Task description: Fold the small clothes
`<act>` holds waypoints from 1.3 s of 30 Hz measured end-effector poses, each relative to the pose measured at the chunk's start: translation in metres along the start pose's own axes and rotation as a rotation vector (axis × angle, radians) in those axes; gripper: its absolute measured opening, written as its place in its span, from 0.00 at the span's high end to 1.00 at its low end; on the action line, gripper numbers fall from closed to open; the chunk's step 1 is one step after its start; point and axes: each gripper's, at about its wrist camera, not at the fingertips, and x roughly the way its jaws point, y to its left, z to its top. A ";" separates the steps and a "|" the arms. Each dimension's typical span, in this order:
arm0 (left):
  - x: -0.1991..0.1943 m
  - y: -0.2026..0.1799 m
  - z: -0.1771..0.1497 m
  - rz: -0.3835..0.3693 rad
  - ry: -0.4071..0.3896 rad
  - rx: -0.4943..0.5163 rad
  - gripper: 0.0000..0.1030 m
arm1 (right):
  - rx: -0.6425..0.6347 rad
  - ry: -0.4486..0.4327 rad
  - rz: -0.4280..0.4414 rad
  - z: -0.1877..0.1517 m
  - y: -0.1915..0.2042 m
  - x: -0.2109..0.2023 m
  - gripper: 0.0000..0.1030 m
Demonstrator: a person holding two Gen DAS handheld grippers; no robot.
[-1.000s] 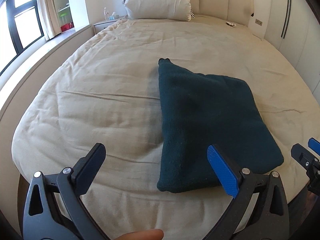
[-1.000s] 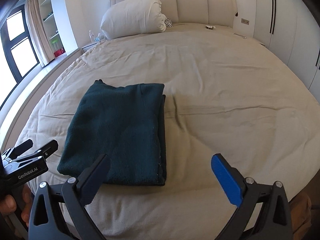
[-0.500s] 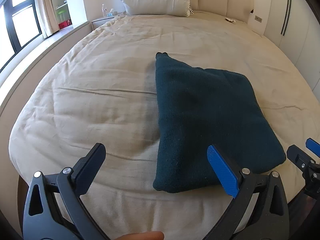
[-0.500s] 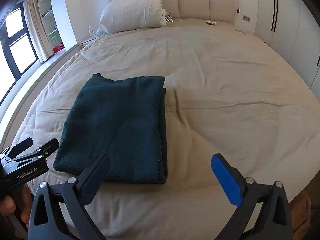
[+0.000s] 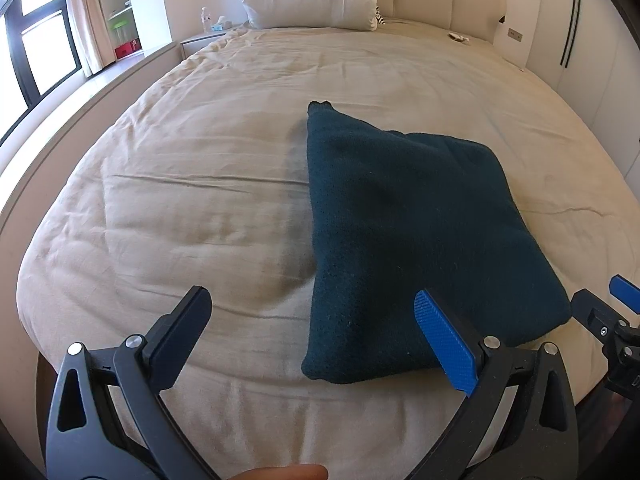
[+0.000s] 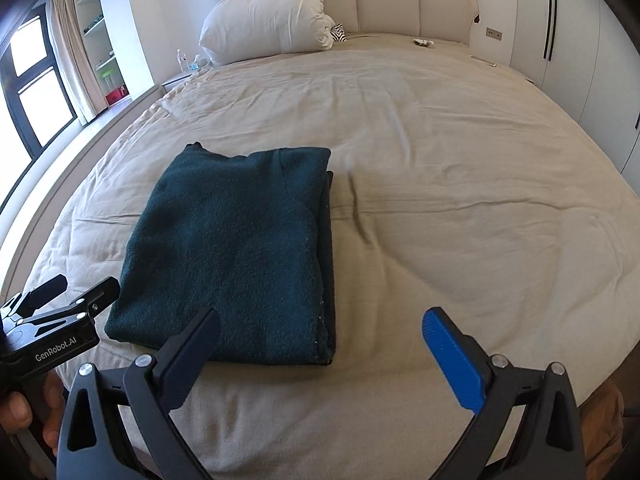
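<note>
The dark green garment [image 5: 412,236] lies folded into a thick rectangle on the beige bed [image 5: 192,184], near the foot edge, its long axis running from the near edge away toward the headboard, roughly 6 to 12 o'clock; in the left wrist view it sits at about 1 o'clock from the left gripper [image 5: 316,330], whose blue finger overlaps the near edge of the cloth in the picture while the black finger stands over bare sheet; whether that finger touches the fabric cannot be told; in the right wrist view the same garment [image 6: 236,248] lies at about 11 o'clock from the right gripper [image 6: 322,334], with its layered, open edge on the side facing that gripper; both sets of jaws are spread wide and hold nothing; each gripper straddles one near corner, the left the corner at 6 o'clock in its own view, the right the corner beside its black finger; neither looks clearly nearer, so a further fold, if one is wanted, would likely lift the near short edge toward 12 o'clock with both at once; the piece may equally be finished.
</note>
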 end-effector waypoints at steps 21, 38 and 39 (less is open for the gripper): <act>0.001 -0.001 -0.001 0.004 0.006 0.003 0.00 | 0.001 0.001 0.001 -0.001 0.001 -0.001 0.00; 0.001 -0.002 -0.001 0.004 0.007 0.003 0.00 | 0.001 0.002 0.001 -0.001 0.001 0.000 0.00; 0.000 -0.002 -0.001 0.006 0.007 0.002 0.00 | 0.001 0.002 0.001 -0.001 0.001 0.000 0.00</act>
